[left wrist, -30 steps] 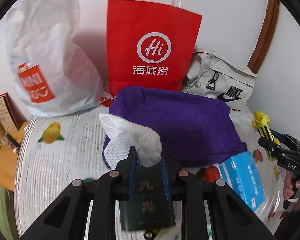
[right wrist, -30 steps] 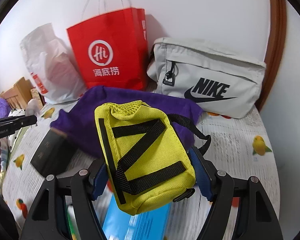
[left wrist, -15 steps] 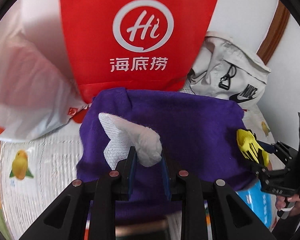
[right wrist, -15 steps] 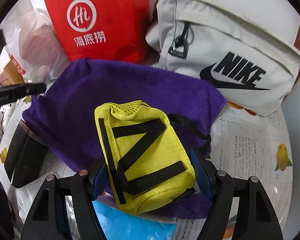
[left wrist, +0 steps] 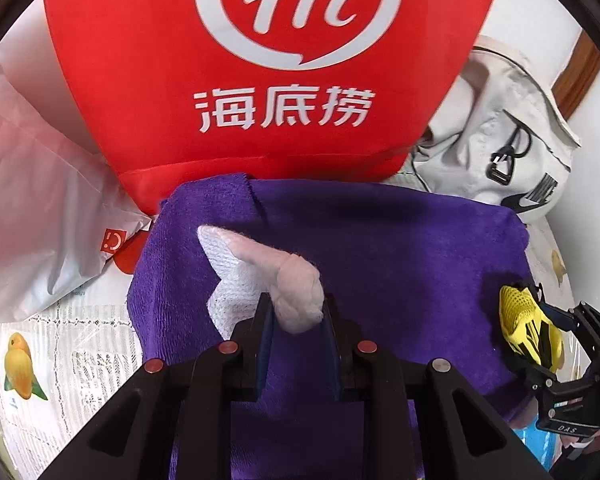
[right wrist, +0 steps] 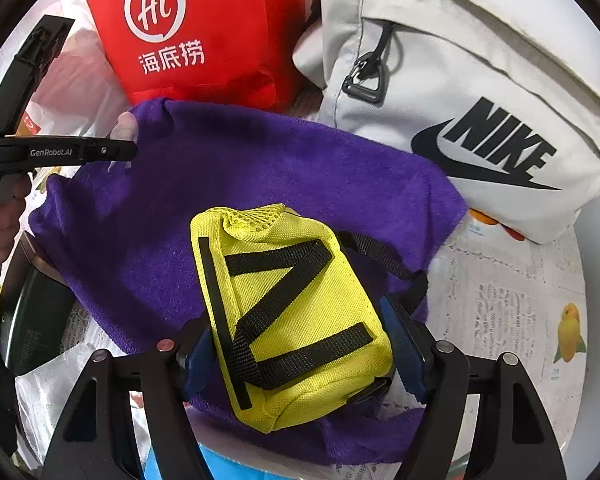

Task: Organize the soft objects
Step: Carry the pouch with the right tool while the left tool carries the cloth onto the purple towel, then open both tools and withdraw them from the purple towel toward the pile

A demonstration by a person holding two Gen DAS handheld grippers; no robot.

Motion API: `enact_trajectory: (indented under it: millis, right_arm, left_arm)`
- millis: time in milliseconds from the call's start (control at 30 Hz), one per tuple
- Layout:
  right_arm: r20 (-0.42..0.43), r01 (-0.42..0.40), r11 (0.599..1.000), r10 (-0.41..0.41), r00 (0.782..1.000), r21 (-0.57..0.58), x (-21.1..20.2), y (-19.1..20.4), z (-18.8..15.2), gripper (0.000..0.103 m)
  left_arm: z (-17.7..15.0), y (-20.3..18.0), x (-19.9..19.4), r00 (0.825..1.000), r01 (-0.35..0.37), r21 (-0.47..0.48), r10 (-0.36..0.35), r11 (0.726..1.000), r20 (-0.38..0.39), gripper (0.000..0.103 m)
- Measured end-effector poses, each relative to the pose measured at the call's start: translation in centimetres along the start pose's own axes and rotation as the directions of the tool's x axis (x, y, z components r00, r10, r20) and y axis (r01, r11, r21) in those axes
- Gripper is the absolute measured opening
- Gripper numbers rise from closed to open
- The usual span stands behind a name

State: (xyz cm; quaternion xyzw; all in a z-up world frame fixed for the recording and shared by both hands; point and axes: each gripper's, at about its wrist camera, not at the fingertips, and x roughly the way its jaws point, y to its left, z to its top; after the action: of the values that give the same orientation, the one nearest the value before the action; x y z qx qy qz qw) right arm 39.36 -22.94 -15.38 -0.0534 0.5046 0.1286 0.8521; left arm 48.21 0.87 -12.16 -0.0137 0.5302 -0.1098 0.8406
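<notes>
Left gripper (left wrist: 296,320) pinched the white cloth (left wrist: 260,276) narrowly; right gripper (right wrist: 300,354) clamped the yellow pouch (right wrist: 288,312). Risk: cloth's loose tail snagging on the purple towel (left wrist: 400,260).

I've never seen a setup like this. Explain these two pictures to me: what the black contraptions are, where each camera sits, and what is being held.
No robot here: a person holds a two-finger tool in each hand, with a fisheye camera on each looking along its fingers. In the left camera's picture, the left gripper pinches a white cloth. In the right camera's picture, the right gripper clamps a yellow pouch. Both hang over a purple towel on a fruit-print table cover. Behind stand a red paper bag, a grey Nike bag and a white plastic bag.
</notes>
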Motion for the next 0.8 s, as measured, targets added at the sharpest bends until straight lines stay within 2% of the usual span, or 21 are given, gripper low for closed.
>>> enact_trajectory:
  millis: [67,100,133,167,200,233,400,500,567,700,800]
  right_arm:
    - [-0.009,0.003,1.000,-0.003,1.000,-0.008,0.2,0.1,0.0,0.075]
    - [-0.010,0.003,1.000,-0.003,1.000,-0.011,0.3,0.2,0.1,0.076]
    - [-0.011,-0.002,1.000,0.002,1.000,-0.014,0.6,0.2,0.5,0.077]
    - [-0.008,-0.012,1.000,0.012,1.000,-0.016,0.7,0.2,0.5,0.078]
    - [-0.007,-0.015,1.000,0.015,1.000,-0.013,1.0,0.1,0.7,0.080]
    - [-0.008,-0.018,1.000,0.018,1.000,-0.010,1.2,0.1,0.8,0.080]
    - [0.002,-0.029,0.999,0.029,1.000,-0.014,0.9,0.6,0.7,0.087]
    - [0.013,-0.022,1.000,0.022,1.000,-0.017,0.1,1.0,0.4,0.087]
    - [0.031,-0.020,1.000,0.020,0.999,-0.017,-0.6,1.0,0.3,0.087]
    - [0.091,-0.004,1.000,0.005,0.996,-0.010,-3.1,1.4,-0.1,0.087]
    - [0.151,0.004,1.000,-0.005,0.989,0.005,-5.3,2.0,-0.6,0.087]
  left_arm:
    - [0.1,0.2,0.3,1.000,0.000,-0.009,0.000,1.000,-0.014,0.025]
    - [0.1,0.2,0.5,1.000,0.002,-0.014,-0.002,1.000,-0.020,0.031]
    - [0.1,0.2,0.6,1.000,-0.002,-0.019,0.002,1.000,-0.024,0.043]
    - [0.1,0.2,0.6,1.000,-0.013,-0.024,0.012,1.000,-0.026,0.051]
    - [0.1,0.2,0.6,0.999,-0.026,-0.026,0.025,0.999,-0.025,0.066]
    - [0.1,0.4,0.3,0.999,-0.034,-0.027,0.034,0.999,-0.014,0.070]
    - [-0.1,0.4,-0.7,0.998,-0.057,-0.030,0.057,0.998,-0.010,0.077]
    - [-0.4,0.2,-1.4,0.994,-0.109,-0.025,0.108,0.994,-0.019,0.077]
    - [-0.9,0.5,-2.3,0.994,-0.107,-0.033,0.107,0.994,-0.012,0.077]
    - [-2.5,0.9,-5.4,0.995,-0.061,-0.058,0.065,0.996,0.073,0.077]
    - [-4.2,1.0,-8.3,0.987,-0.017,-0.075,0.029,0.997,0.156,0.077]
